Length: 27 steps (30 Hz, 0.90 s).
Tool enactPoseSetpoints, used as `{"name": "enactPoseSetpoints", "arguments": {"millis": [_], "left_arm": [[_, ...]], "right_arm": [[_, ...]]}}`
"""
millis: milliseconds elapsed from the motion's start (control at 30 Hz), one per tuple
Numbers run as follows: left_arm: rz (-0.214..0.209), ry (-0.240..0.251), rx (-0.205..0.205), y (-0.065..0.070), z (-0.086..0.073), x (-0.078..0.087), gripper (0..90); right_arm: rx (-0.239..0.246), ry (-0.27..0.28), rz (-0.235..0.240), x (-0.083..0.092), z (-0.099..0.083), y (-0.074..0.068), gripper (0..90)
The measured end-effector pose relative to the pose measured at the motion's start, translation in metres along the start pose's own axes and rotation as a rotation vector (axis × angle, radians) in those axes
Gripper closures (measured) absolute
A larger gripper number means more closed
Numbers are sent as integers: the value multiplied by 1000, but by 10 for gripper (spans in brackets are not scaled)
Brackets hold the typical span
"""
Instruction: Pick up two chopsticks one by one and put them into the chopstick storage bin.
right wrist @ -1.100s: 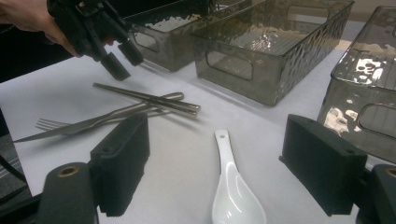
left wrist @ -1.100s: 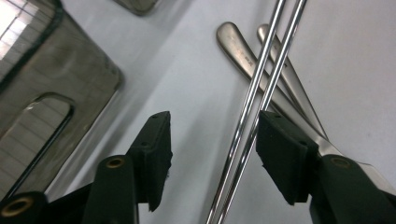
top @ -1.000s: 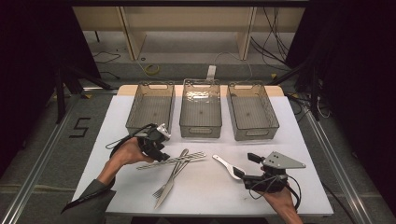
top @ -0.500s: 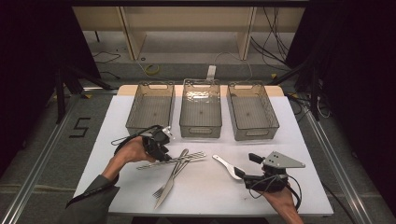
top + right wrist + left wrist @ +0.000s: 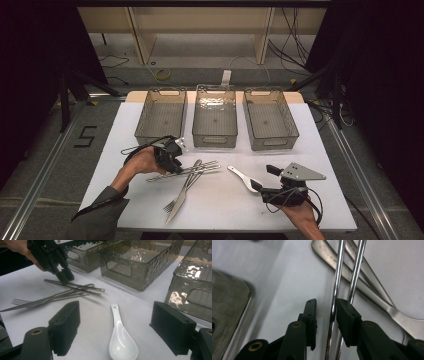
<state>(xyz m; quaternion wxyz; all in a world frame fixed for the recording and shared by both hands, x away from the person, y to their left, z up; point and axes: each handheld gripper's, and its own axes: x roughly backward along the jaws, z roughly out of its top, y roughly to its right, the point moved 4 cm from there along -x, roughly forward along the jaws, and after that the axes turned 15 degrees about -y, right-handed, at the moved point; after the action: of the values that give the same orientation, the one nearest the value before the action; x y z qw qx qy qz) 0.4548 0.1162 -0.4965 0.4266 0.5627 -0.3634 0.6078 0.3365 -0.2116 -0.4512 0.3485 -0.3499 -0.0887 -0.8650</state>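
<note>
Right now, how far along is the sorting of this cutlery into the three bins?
Nothing looks done: the three bins hold no cutlery. In hand: the left claw has just been closing around two metal chopsticks; one pad touches, no firm grip visible. The right claw stands open over the white spoon. Left: the chopsticks, spoon, fork and knife, all on the table.

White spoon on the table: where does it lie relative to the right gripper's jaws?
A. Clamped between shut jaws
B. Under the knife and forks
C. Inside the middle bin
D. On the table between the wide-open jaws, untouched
D. In the right gripper view the white spoon lies flat on the table, with the right gripper open wide and both pads clear of it.
</note>
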Motion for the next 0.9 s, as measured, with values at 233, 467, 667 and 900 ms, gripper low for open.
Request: {"name": "enactPoseSetpoints", "arguments": {"millis": [233, 467, 667, 900], "left_arm": [[-6, -14, -9, 1, 1, -5, 739], [12, -23, -18, 0, 2, -5, 809], [31, -26, -48, 2, 2, -5, 840], [88, -8, -85, 5, 5, -1, 849]], "right_arm": [[-3, -5, 0, -1, 0, 1, 243], [2, -11, -3, -2, 0, 1, 246], [6, -9, 2, -2, 0, 0, 245], [7, -13, 6, -2, 0, -1, 245]]}}
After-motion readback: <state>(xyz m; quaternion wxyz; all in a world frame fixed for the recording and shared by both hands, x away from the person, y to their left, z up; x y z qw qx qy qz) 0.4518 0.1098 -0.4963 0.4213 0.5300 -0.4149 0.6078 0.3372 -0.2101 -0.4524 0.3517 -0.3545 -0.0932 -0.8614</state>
